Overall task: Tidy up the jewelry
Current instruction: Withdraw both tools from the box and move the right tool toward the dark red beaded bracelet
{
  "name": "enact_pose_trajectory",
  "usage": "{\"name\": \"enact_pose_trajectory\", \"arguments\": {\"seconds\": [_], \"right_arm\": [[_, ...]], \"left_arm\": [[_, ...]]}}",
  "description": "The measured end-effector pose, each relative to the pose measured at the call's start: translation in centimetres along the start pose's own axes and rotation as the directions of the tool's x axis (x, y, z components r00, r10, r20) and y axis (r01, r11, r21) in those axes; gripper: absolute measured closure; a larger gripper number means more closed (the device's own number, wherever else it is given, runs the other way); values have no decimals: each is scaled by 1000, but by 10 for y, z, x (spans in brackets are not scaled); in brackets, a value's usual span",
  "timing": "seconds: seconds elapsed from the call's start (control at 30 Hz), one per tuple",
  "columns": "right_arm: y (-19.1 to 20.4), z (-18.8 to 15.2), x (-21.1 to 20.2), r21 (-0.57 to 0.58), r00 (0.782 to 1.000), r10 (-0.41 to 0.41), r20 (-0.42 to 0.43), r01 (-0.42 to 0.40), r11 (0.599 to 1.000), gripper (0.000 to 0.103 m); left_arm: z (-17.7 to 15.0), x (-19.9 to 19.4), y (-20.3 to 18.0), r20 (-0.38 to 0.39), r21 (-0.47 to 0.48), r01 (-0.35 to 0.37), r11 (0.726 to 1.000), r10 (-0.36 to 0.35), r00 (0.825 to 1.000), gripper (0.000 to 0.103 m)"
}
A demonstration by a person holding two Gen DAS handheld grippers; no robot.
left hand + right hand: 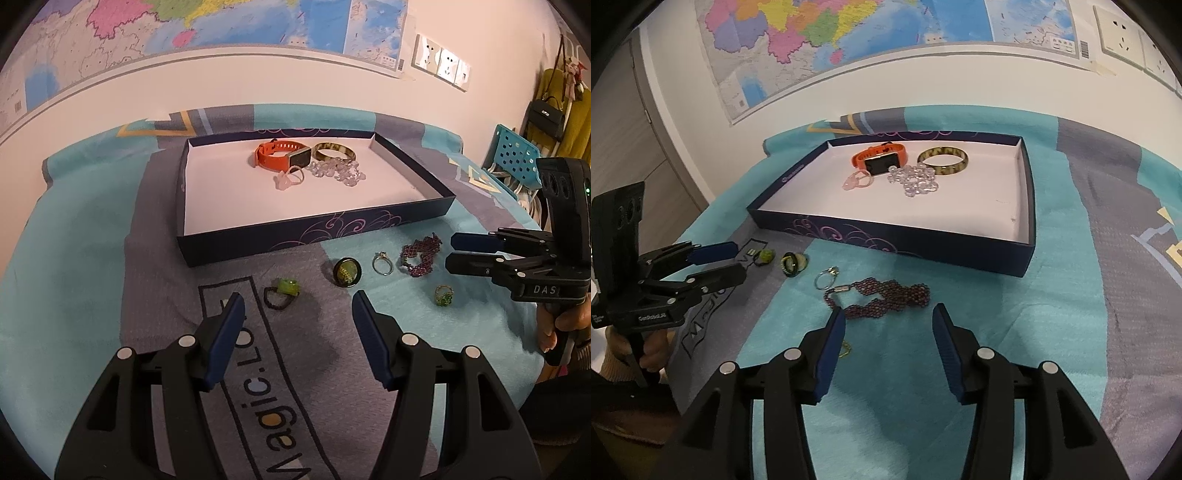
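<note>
Grey cloth (155, 280) lettering reads "agic"; right tongs (452, 253), marked "DAS", and left tongs (298, 306) both gape empty.

In the right wrist view, the left finger (833, 347) of that gripper hides most of a small green ring (845, 349) on the cloth. The wall map (849, 40) runs off the top edge. The person's hand (635, 350) is half hidden behind the handle, its sleeve cut off at the side.

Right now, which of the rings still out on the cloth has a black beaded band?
The green-stone ring, leftmost in the row on the cloth. The round dark ring, thin metal ring and green cluster ring have none.
</note>
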State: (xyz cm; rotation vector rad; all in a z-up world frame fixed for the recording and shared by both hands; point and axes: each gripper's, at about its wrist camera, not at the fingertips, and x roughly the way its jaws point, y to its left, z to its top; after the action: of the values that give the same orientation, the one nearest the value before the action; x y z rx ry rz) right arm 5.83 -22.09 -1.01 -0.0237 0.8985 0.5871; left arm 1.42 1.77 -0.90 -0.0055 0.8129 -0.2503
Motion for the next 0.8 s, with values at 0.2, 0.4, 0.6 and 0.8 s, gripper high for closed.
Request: {"name": "enact_pose_trajectory", "arguments": {"seconds": [0.2, 0.4, 0.6, 0.8], "right_arm": [[-2, 4, 6, 4, 1000, -8, -3, 8, 1000, 50], [0, 7, 11, -11, 1000, -14, -11, 14, 1000, 48], [7, 11, 16, -44, 1000, -23, -18, 22, 999, 44], [18, 13, 19, -87, 999, -34, -22, 32, 996, 40]], "left_arm": [[1, 5, 2, -18, -4, -5, 1000, 5, 1000, 43], [4, 10, 2, -27, 0, -14, 1000, 14, 1000, 43], [4, 14, 2, -38, -1, -18, 1000, 18, 999, 43], [5, 16, 3, -44, -3, -15, 1000, 15, 999, 45]]}}
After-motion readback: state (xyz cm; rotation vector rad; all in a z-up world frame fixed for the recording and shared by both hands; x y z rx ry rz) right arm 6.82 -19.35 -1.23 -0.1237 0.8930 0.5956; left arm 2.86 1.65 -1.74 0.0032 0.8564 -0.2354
